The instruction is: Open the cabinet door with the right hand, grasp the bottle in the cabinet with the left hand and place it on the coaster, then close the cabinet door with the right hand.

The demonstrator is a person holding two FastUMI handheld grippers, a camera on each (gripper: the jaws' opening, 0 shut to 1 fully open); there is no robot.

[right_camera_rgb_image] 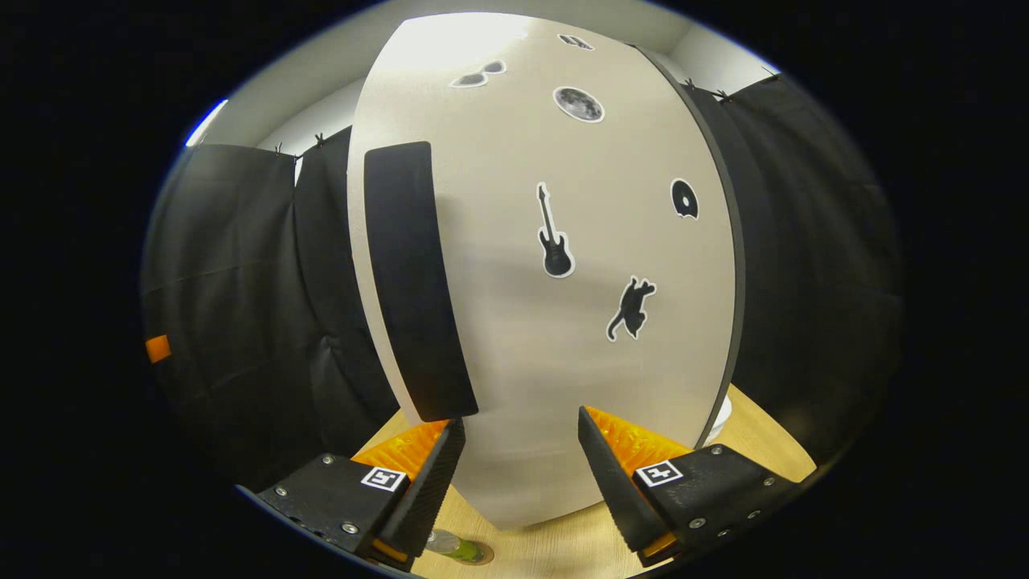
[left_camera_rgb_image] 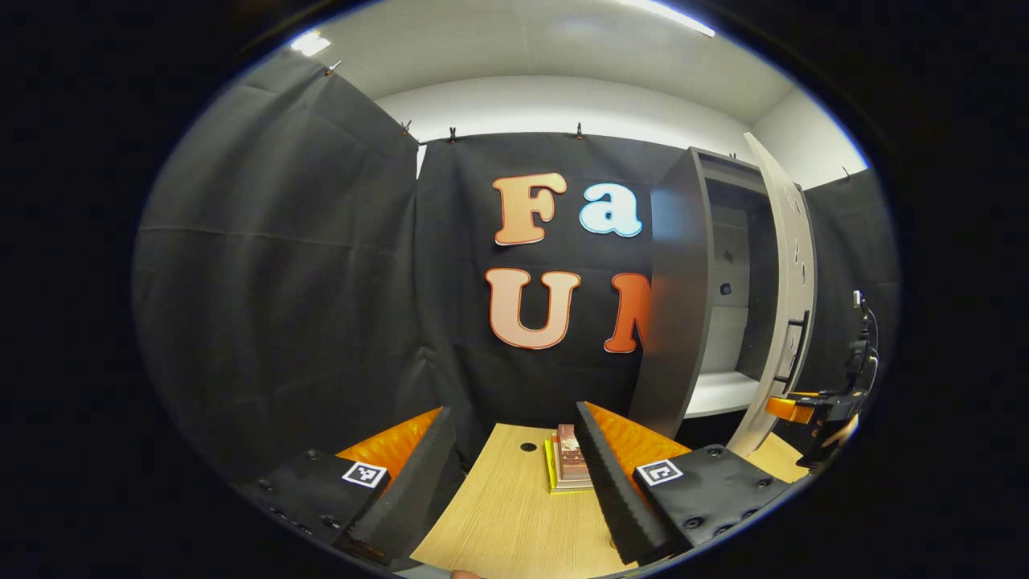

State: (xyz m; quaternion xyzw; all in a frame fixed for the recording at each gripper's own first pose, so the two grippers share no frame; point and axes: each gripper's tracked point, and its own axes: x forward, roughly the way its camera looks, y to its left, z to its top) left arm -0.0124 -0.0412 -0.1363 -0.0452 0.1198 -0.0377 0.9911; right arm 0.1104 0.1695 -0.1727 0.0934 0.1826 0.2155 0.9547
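On the wooden counter (left_camera_rgb_image: 498, 515) the cabinet door (right_camera_rgb_image: 555, 322) stands partly open, stiff and light to swing, best pushed by its flat face, before the spread, empty right gripper (right_camera_rgb_image: 518, 462); the left gripper (left_camera_rgb_image: 514, 462) is likewise spread.

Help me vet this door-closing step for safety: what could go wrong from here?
1. The small green-tinted bottle sits on the wooden table just under the open right gripper; a low sweep may knock it.
2. That gripper's fingers are close to the pale stickered cabinet door, beside its long black handle; one finger might snag the handle.
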